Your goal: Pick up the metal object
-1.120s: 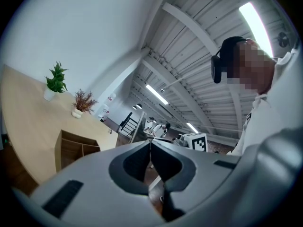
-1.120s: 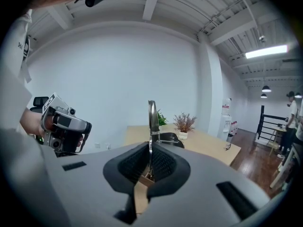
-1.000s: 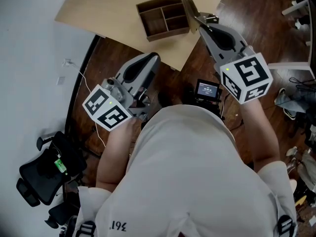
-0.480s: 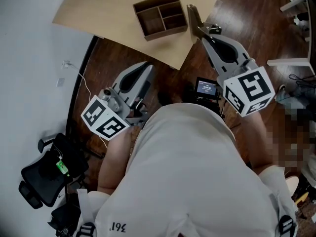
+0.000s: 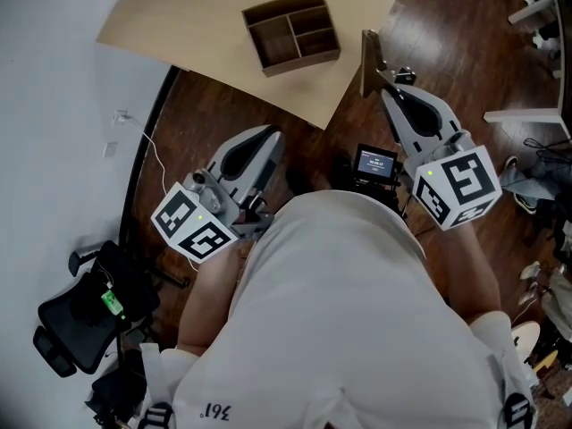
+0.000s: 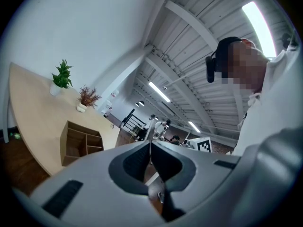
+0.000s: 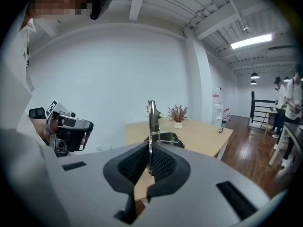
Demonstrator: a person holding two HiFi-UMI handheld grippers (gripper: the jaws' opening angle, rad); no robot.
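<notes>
A thin flat metal piece (image 5: 367, 62) stands on edge between the jaws of my right gripper (image 5: 377, 71), which is shut on it beside the table's corner, over the wooden floor. In the right gripper view the metal piece (image 7: 151, 113) rises straight up out of the closed pads of the right gripper (image 7: 150, 150). My left gripper (image 5: 268, 138) hangs lower left over the floor, shut with nothing in it; in its own view the left gripper (image 6: 150, 149) shows its pads pressed together. A compartmented wooden box (image 5: 290, 32) sits on the light table (image 5: 197, 25).
Two potted plants (image 6: 60, 77) stand at the table's far side. A small device with a lit screen (image 5: 375, 162) sits at the person's front. A black office chair (image 5: 80, 315) stands at lower left, by a white wall with a cable. Other people stand far off.
My right gripper has drawn back from the wooden box toward the person, carrying the metal piece, which now stands more upright. The left gripper has shifted only slightly.
</notes>
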